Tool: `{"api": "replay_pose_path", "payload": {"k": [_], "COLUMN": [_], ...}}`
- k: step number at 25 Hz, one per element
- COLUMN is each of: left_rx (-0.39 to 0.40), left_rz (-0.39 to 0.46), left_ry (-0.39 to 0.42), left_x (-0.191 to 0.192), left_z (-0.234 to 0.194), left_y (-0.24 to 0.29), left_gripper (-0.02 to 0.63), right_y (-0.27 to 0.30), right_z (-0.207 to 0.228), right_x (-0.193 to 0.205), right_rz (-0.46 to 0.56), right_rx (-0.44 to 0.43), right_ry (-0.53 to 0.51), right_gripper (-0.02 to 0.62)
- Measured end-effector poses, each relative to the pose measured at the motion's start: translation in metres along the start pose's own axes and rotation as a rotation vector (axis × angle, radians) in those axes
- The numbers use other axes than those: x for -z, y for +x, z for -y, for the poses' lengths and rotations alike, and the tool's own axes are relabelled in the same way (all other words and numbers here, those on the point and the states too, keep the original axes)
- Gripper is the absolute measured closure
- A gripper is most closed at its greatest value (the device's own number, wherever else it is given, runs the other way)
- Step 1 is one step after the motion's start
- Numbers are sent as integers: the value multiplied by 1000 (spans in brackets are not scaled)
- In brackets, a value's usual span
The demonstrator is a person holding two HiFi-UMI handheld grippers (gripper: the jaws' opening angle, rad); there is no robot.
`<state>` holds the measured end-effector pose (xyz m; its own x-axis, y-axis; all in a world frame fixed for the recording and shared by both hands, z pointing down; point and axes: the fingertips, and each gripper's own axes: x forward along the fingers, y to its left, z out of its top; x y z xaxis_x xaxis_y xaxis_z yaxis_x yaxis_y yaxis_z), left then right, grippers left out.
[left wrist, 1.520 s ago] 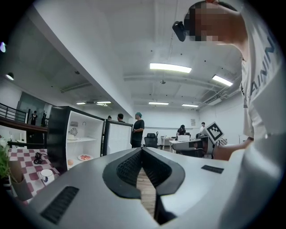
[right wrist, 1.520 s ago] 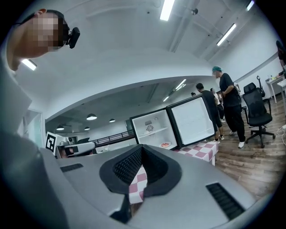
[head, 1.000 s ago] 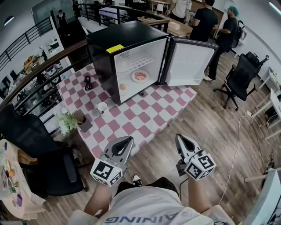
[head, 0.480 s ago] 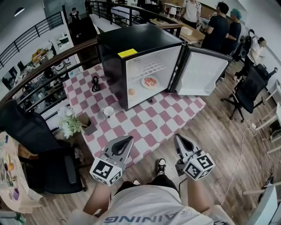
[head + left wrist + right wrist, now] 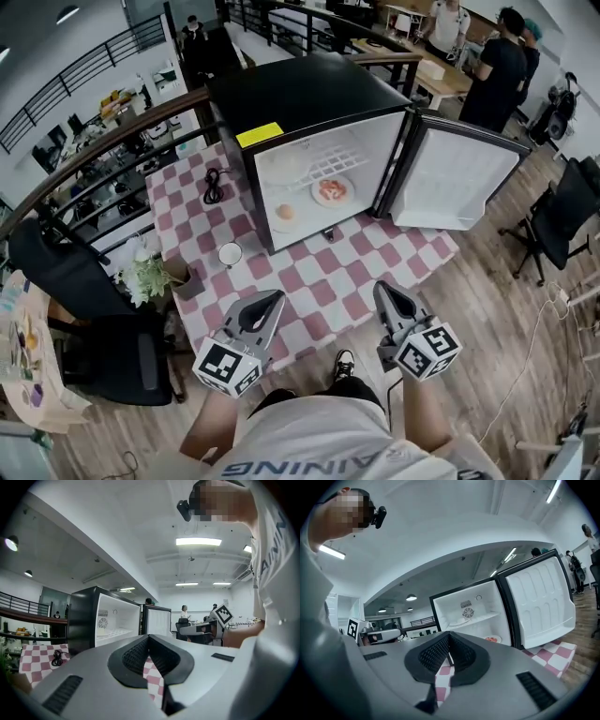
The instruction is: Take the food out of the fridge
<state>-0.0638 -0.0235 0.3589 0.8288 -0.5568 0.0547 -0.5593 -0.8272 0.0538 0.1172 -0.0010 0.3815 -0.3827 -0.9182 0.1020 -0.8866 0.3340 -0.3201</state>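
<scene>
Fridge: a black fridge (image 5: 309,94) stands on a table (image 5: 319,272) with a pink-and-white checked cloth; its door (image 5: 459,178) is swung wide to the right; a yellow label (image 5: 260,134) sits on the top front edge

Food: a plate of red-topped food (image 5: 333,191) lies inside the fridge on its floor, toward the door side; a round orange piece (image 5: 286,212) lies to the left of it, also inside; a white wire shelf (image 5: 323,161) runs above both; in the right gripper view the plate shows low in the open cavity, just above that gripper's body

Left gripper: the left gripper (image 5: 275,298) is held over the near edge of the table, well apart from the fridge; its own view shows the black pads pressed together at the tip with nothing between them; it points at the open fridge, and checked cloth shows below the tip

Right gripper: the right gripper (image 5: 382,289) is beside the left one, at about the same level; its jaws are fully closed and empty; it points at the fridge opening and the door

Table: a white cup (image 5: 230,254) stands in front of the fridge, to the left; a black cable (image 5: 214,185) lies coiled beside the fridge's left wall; a potted plant (image 5: 145,277) is at the table's left edge

Background: people (image 5: 497,66) stand beyond the fridge door
</scene>
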Motion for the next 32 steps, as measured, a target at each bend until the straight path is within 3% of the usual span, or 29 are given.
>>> {"api": "replay_pose_path", "payload": {"k": [9,17,23,32], "left_rx": [-85,-158,-185,-177], "left_rz": [-38,-81,-89,-65], "left_ry": [3,1,-15,-17], "left_x": [-1,5,12,14], "left_z": [10,19,12,-17], "left_y": [73,106,111,95], "left_gripper": [598,598,598,598], "right_y": [18,26,42,69], "right_z": [86,130,136,109], "right_x": [-18,-13,-8,-5], "right_rz": [-21,-65,-93,-105], "right_rx": [-59,-103,-119,-111], "right_ry": [49,100,112,89], "right_gripper": [577,577,577,577]}}
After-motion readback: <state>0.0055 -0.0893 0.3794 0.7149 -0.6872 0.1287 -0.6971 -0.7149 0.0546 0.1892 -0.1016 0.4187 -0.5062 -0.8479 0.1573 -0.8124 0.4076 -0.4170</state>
